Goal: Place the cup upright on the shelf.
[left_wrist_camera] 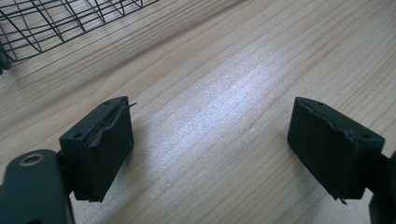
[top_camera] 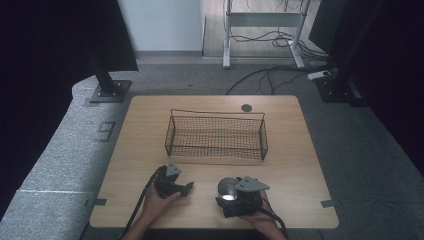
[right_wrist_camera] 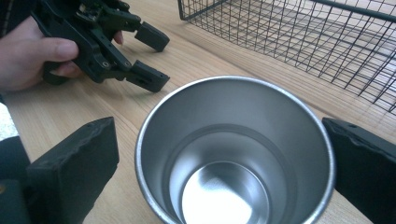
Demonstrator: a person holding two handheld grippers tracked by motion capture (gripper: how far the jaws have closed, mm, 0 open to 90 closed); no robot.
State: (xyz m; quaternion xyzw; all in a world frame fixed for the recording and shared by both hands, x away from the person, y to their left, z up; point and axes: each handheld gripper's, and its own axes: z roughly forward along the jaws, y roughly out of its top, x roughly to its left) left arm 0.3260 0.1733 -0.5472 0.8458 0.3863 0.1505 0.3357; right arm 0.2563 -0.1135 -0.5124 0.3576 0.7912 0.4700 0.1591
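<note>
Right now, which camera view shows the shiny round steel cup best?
The right gripper view: the shiny round steel cup sits large between that gripper's two black jaws, its empty inside visible. The high view shows it small, in front of the right gripper. The left gripper view looks at bare wooden table.

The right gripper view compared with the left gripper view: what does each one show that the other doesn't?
The right gripper view alone shows a shiny metal cup, empty, standing between its own black jaws, and farther off a hand holding the left tool, jaws apart. The left gripper view alone shows its own jaws spread wide over bare wood. Both share the wooden table and the black wire basket.
</note>
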